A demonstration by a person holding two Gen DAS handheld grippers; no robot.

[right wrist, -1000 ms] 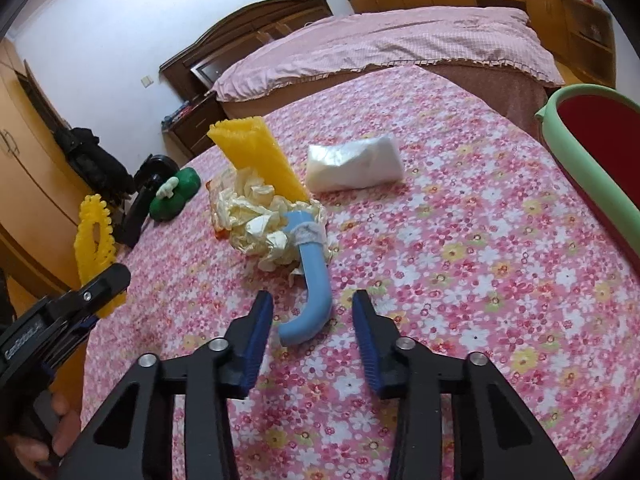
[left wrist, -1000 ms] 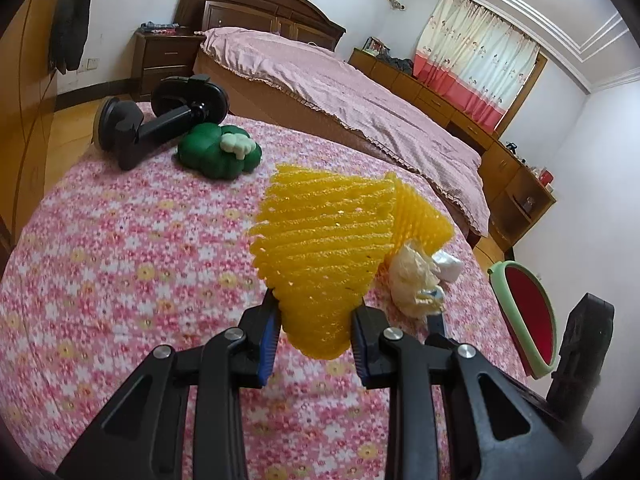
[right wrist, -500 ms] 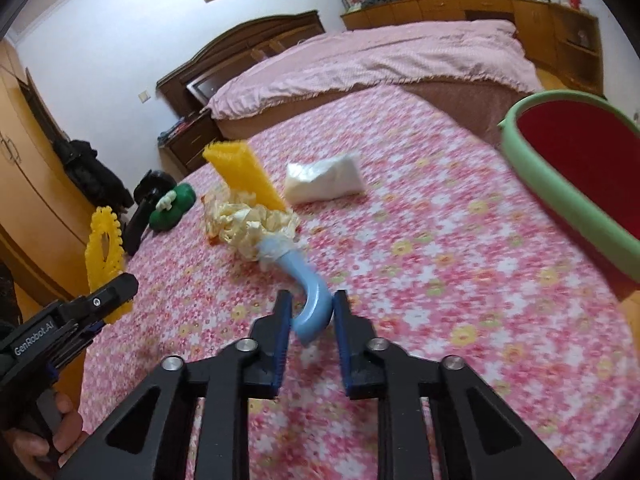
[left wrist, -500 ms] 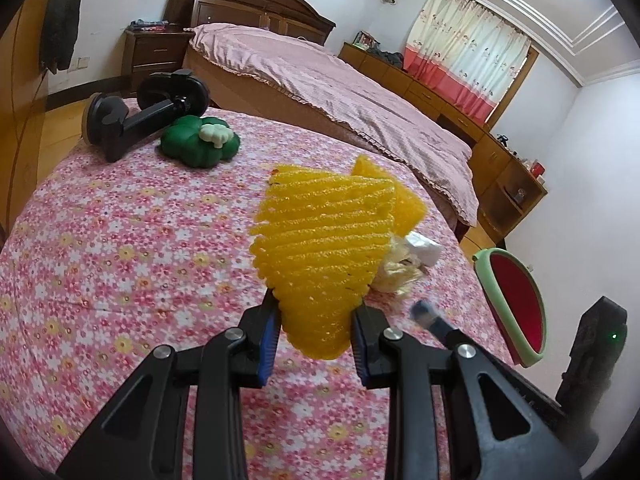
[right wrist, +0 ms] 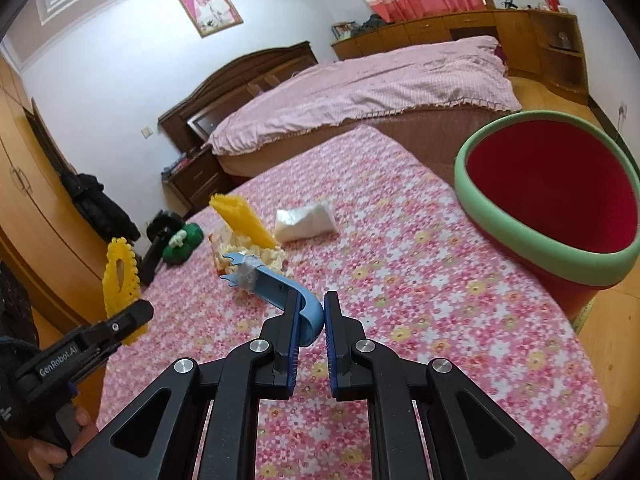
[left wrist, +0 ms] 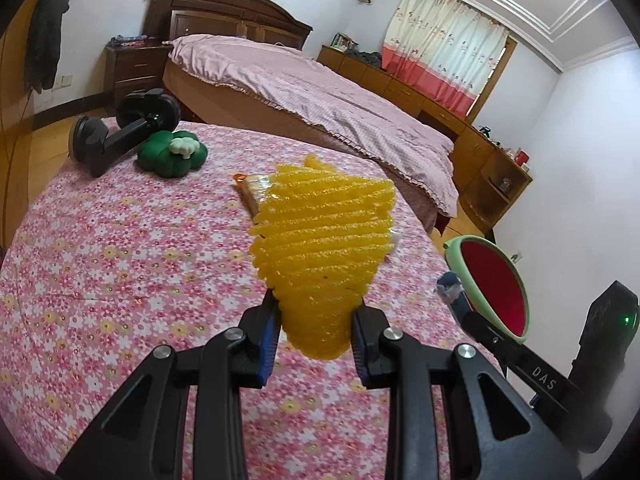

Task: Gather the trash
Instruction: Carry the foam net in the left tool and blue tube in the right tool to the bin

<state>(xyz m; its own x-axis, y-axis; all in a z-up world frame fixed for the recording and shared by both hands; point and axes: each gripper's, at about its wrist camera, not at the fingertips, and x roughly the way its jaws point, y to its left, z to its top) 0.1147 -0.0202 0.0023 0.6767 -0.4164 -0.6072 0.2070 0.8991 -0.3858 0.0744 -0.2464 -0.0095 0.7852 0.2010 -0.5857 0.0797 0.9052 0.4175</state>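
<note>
My left claw (left wrist: 314, 334) pinches the yellow foam net (left wrist: 324, 256), lifted clear. My right claw (right wrist: 310, 330) grips the blue hook (right wrist: 280, 294), both bound for the bin (right wrist: 552, 200).

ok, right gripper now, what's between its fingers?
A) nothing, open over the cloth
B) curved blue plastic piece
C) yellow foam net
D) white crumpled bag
B: the right gripper is shut on the curved blue plastic piece, lifted above the floral tablecloth; the yellow foam net is in the left gripper, and the white crumpled bag lies on the table.
</note>
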